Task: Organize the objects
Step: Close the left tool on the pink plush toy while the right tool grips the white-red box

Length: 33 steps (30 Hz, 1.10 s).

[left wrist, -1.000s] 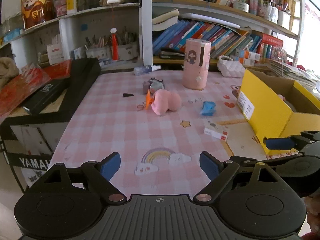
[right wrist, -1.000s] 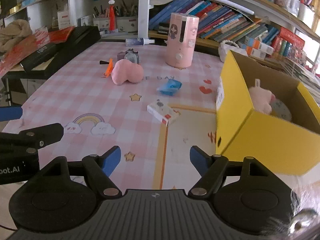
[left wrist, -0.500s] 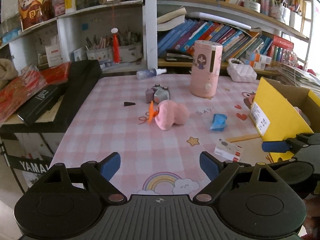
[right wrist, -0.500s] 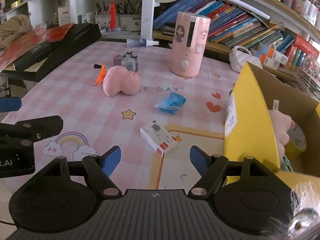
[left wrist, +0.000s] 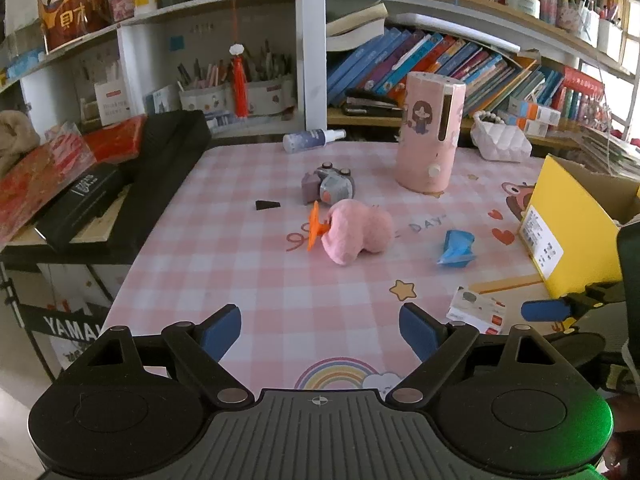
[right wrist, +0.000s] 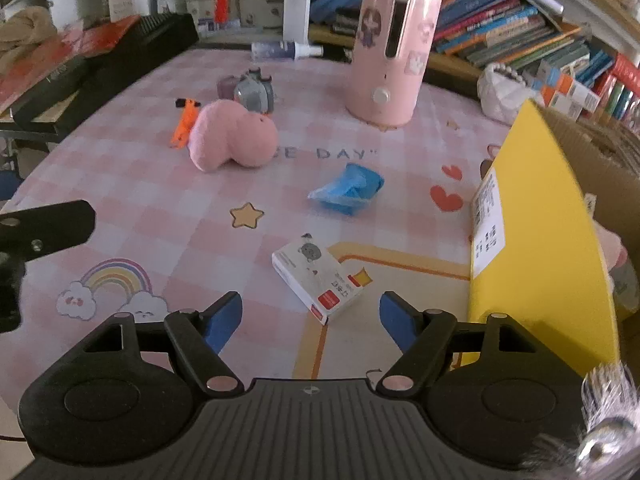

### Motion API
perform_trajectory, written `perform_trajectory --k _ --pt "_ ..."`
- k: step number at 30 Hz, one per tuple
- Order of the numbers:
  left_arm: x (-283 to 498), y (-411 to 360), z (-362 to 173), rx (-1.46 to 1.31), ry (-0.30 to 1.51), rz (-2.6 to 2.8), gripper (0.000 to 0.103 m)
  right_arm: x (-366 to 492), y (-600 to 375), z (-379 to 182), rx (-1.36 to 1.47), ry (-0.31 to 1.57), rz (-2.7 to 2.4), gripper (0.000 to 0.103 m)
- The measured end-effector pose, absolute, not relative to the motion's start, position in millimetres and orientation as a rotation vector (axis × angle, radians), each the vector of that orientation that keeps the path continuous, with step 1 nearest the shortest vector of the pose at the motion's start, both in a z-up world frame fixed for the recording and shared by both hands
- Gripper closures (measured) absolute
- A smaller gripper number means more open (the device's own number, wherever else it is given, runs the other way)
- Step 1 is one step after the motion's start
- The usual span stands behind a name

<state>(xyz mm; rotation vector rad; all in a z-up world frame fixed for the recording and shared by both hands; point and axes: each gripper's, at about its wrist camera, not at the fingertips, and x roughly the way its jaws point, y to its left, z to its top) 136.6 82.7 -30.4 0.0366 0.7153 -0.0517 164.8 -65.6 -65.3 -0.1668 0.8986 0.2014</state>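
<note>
Both grippers hang over the pink checked worktop [right wrist: 132, 184] with jaws released and nothing between them. The right gripper [right wrist: 311, 318] points down at a small white box [right wrist: 316, 278], which lies flat just ahead of its blue pads. The left gripper [left wrist: 320, 330] hovers above the rainbow print [left wrist: 334, 372], well short of the toys. Farther back lie a blue wrapper [right wrist: 348, 190], a pink plush [right wrist: 232, 140] with an orange toy [right wrist: 183, 126] touching its left side, and a grey toy camera [right wrist: 252, 92] behind it. A yellow carton [right wrist: 544, 232] stands open at the right edge, with a pink plush partly showing inside.
</note>
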Motion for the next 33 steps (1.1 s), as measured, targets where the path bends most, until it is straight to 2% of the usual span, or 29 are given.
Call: perform_trajectory --k 8,10,12,14,25,33 --pt "146.5 84.0 -33.6 0.035 0.73 -0.037 0.015 179.5 -67.8 -74.6 -0.145 0.915 0.193 0.04" --pt "147.9 83.4 -33.7 0.036 0.728 -0.036 0.015 180.5 -67.0 -74.5 -0.142 0.901 0.215 0.049" --pt "149.5 83.3 -34.0 0.035 0.728 -0.037 0.015 181.9 -65.9 -74.2 -0.143 0.889 0.247 0.065" --pt "149.7 83.2 -34.1 0.035 0.728 -0.037 0.015 181.9 -64.4 -73.7 -0.153 0.88 0.268 0.071" --pt "180.9 81.4 -35.8 -0.008 0.726 -0.039 0.015 176.0 -65.8 -59.2 -0.188 0.797 0.343 0.072" --pt "248.8 60.7 -46.8 0.027 0.757 -0.101 0.015 180.5 -68.2 -57.7 -0.226 0.783 0.362 0.072"
